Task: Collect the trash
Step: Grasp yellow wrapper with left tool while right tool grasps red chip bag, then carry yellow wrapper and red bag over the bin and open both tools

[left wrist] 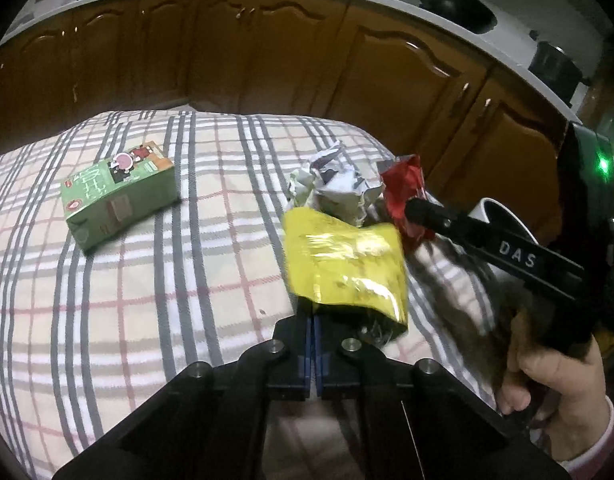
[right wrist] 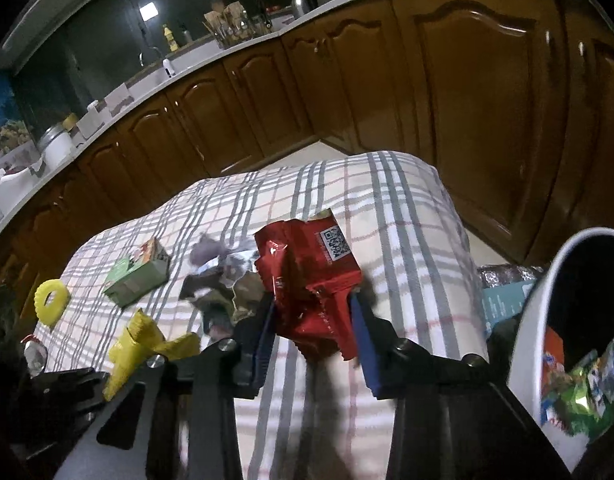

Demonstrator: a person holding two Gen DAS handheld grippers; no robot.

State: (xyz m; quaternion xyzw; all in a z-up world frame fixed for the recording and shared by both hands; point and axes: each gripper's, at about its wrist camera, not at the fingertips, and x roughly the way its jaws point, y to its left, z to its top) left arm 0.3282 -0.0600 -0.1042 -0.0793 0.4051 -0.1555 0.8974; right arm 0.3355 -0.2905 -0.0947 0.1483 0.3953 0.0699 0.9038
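While my left gripper (left wrist: 314, 320) pinches the yellow wrapper (left wrist: 347, 264) and my right gripper (right wrist: 311, 312) clamps the red wrapper (right wrist: 311, 276), crumpled foil (left wrist: 335, 184) sits between, green carton (left wrist: 119, 196) far left, white bin (right wrist: 547, 320) near right.

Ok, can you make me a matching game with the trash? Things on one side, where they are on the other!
Things:
1. yellow wrapper
2. red wrapper
3. green carton
4. yellow ring

Places:
A. lying alone on the cloth
B. pinched by the left gripper
C. between the right gripper's fingers
D. near the cloth's far left edge

Pairs: 1-B, 2-C, 3-A, 4-D
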